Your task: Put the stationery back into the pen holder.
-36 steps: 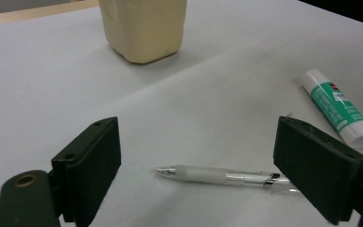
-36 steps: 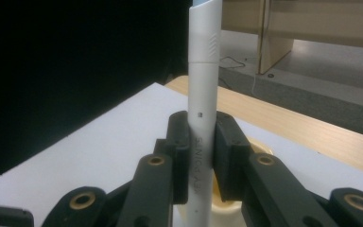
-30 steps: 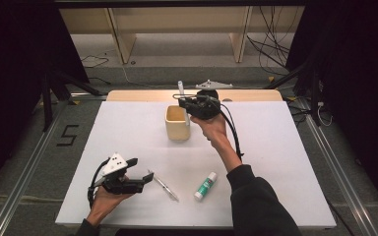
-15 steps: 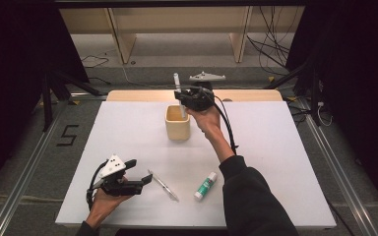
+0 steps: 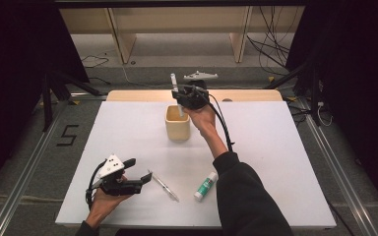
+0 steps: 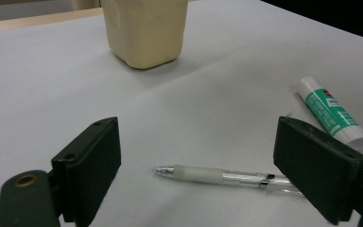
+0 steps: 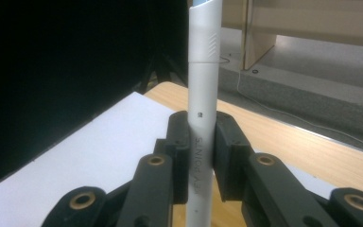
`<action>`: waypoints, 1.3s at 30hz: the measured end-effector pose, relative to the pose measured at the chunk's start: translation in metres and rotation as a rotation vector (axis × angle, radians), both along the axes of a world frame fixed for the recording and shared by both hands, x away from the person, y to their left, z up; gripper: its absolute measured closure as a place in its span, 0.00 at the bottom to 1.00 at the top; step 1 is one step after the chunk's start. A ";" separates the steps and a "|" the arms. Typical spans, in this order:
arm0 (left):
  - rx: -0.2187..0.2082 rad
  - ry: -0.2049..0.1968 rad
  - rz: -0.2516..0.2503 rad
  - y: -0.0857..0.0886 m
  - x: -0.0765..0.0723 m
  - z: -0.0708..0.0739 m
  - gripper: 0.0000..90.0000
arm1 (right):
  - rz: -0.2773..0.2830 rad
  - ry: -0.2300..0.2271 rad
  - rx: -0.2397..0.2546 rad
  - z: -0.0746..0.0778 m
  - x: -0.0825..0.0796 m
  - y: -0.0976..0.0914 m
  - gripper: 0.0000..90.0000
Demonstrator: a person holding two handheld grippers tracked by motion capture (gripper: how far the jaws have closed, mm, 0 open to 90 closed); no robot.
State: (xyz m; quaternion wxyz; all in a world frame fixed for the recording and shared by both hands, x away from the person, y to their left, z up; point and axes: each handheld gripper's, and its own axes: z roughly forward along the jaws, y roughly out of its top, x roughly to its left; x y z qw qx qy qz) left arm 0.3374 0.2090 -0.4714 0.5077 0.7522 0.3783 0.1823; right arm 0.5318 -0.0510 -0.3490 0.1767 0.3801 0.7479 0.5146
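My right fingers (image 7: 202, 156) pinch the white marker (image 7: 203, 94) upright — now shifted over the beige cup (image 5: 177, 129), ready to drop; left fingers (image 6: 208, 161) wide around the pen (image 6: 217, 176) at six o'clock.

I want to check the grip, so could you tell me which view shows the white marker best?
The right gripper view: the white marker stands upright, clamped between the jaws. The high view shows it small above the cup.

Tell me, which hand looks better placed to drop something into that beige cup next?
The right. Its right gripper grips an upright white marker directly above the beige plastic cup. The left gripper hangs open near the clear ballpoint pen, holding nothing.
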 end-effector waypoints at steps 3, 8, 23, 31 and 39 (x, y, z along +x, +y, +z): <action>-0.006 -0.001 -0.001 -0.001 0.000 0.000 0.17 | -0.002 0.002 -0.012 -0.004 0.002 0.002 0.87; -0.001 0.001 -0.010 -0.003 0.000 -0.001 0.17 | -0.018 0.011 -0.011 -0.009 0.007 0.003 0.87; -0.012 -0.001 -0.004 -0.002 0.000 -0.002 0.17 | -0.008 0.033 -0.065 -0.026 0.006 0.018 0.87; -0.008 -0.001 0.004 -0.001 0.000 -0.002 0.17 | -0.009 0.045 -0.069 -0.035 0.006 0.022 0.87; -0.010 0.008 0.010 -0.001 0.001 -0.002 0.17 | -0.019 0.062 -0.079 -0.044 0.007 0.021 0.87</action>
